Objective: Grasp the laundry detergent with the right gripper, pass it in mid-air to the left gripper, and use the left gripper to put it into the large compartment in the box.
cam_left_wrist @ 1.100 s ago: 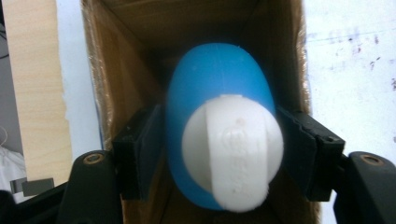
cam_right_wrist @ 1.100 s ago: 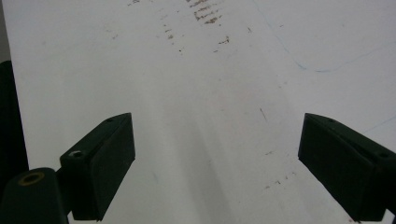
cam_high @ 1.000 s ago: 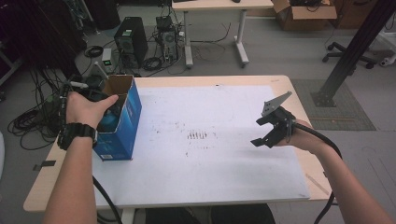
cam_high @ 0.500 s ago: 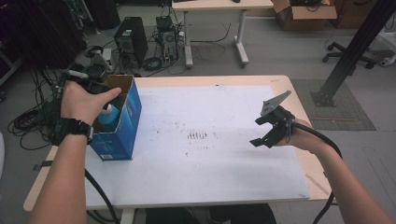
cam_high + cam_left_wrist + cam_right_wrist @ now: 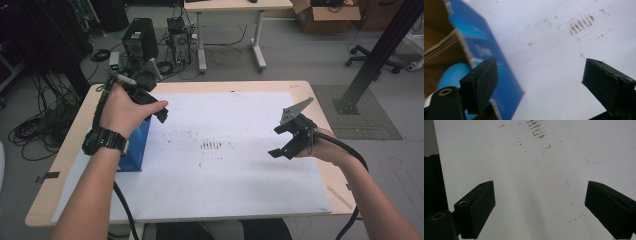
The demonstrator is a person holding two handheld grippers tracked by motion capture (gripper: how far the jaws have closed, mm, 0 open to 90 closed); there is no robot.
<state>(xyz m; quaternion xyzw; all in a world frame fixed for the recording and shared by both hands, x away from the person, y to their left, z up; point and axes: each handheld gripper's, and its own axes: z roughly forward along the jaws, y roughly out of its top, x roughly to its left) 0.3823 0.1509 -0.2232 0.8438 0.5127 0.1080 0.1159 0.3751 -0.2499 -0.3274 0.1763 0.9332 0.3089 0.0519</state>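
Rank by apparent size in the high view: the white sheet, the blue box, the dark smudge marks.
1. white sheet, largest by far.
2. blue box, partly hidden behind the left hand, so its full extent is unsure.
3. dark smudge marks, smallest.

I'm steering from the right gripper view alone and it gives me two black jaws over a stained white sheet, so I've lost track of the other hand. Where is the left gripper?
Observer: In the high view the left gripper is held up at the table's left side, by the top edge of an open blue cardboard box.
Operator: Is it carrying anything?
Observer: No. Its jaws have just been opening, and the left gripper view has nothing between them but the white sheet below.
Operator: Anything in that box?
Observer: A light blue rounded thing lies inside; I cannot tell what it is.
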